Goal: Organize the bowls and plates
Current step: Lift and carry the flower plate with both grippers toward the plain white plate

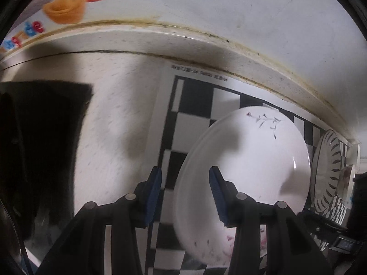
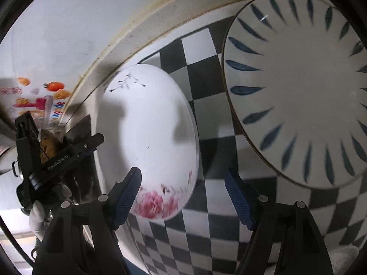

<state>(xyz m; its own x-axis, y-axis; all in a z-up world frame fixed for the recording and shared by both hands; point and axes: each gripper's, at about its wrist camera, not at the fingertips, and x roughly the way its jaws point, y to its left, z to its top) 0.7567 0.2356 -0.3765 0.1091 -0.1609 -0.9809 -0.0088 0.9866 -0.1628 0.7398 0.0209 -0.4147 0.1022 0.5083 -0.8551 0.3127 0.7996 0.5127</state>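
A white plate with a pink flower print (image 1: 247, 160) lies on a black-and-white checkered mat (image 1: 192, 119). My left gripper (image 1: 185, 183) is open, its jaws straddling the plate's left rim, one finger over the plate. A second plate with blue leaf strokes (image 1: 328, 169) lies to the right. In the right wrist view the flower plate (image 2: 149, 142) is at the left and the blue-leaf plate (image 2: 300, 91) at the upper right. My right gripper (image 2: 183, 183) is open and empty above the mat (image 2: 206, 206) between the two plates. The left gripper's body (image 2: 57, 158) shows at the far left.
The white counter (image 1: 114, 114) ends at a raised stained back edge (image 1: 206, 45) against a white wall. A dark object (image 1: 34, 149) stands at the left on the counter. A sticker with orange fruit (image 1: 75, 2) is on the wall.
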